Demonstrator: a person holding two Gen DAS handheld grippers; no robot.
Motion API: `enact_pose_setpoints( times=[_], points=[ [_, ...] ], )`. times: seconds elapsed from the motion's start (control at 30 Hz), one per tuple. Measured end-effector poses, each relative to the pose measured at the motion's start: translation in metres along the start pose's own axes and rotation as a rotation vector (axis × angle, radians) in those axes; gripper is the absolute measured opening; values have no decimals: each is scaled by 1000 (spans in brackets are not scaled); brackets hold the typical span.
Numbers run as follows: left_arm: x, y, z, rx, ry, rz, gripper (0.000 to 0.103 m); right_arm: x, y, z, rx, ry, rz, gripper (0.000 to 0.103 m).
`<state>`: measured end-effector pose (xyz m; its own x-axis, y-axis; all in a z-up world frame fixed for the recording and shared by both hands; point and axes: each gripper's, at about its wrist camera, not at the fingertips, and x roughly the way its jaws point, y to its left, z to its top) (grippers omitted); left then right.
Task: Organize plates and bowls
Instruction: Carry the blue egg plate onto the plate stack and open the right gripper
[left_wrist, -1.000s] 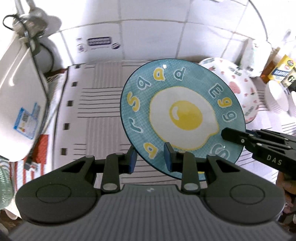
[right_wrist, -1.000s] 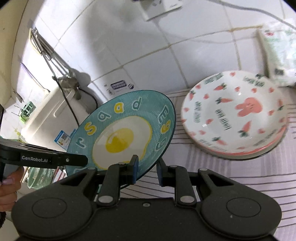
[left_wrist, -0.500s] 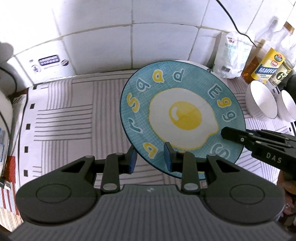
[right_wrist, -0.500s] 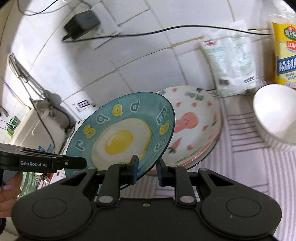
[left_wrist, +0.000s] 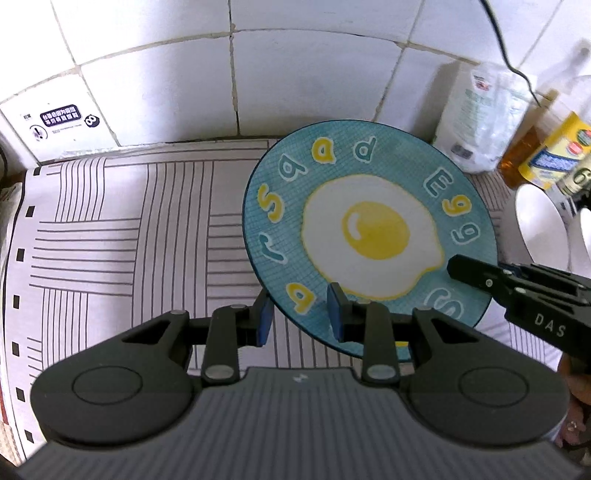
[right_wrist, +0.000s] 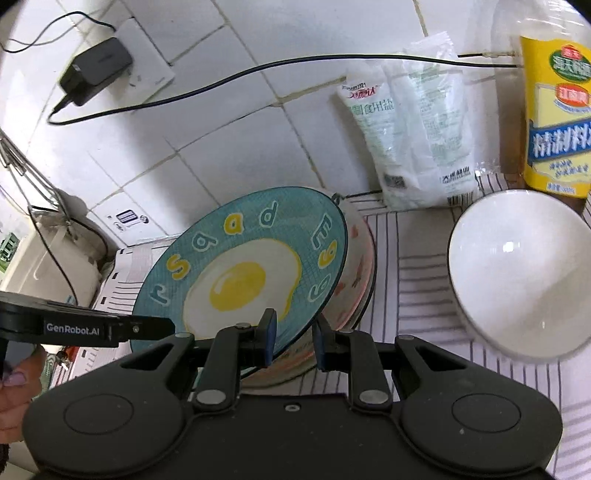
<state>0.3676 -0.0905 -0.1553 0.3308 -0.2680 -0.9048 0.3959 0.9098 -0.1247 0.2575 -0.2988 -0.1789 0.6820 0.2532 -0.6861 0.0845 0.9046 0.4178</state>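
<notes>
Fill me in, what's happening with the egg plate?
A person is carrying the blue egg plate with both handheld grippers. The left gripper pinches the plate's near rim, and the right gripper is clamped on another part of the rim. The plate is tilted and held above the striped mat. In the right wrist view it sits just in front of the pink-patterned plates stacked on the mat, with a white bowl beside them. It has not been set down yet.

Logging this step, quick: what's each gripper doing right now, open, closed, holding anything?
Left gripper: closed on the near rim of the blue egg plate.
Right gripper: closed on the same plate's rim, at another spot.
</notes>
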Motion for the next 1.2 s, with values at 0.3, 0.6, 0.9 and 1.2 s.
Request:
enact_pose_setpoints(
  times=[0.3, 0.6, 0.9, 1.2],
  points=[
    [15, 1, 6, -69, 60, 21, 30, 10, -2, 10, -53, 34, -23, 25],
    [20, -3, 6, -103, 81, 39, 31, 14, 26, 11, -178, 58, -147, 27],
    [27, -10, 4, -52, 113, 56, 30, 14, 45, 10, -263, 64, -304, 29],
    [25, -15, 1, 2, 110, 66, 30, 21, 50, 1, -289, 43, -404, 28]
  ],
)
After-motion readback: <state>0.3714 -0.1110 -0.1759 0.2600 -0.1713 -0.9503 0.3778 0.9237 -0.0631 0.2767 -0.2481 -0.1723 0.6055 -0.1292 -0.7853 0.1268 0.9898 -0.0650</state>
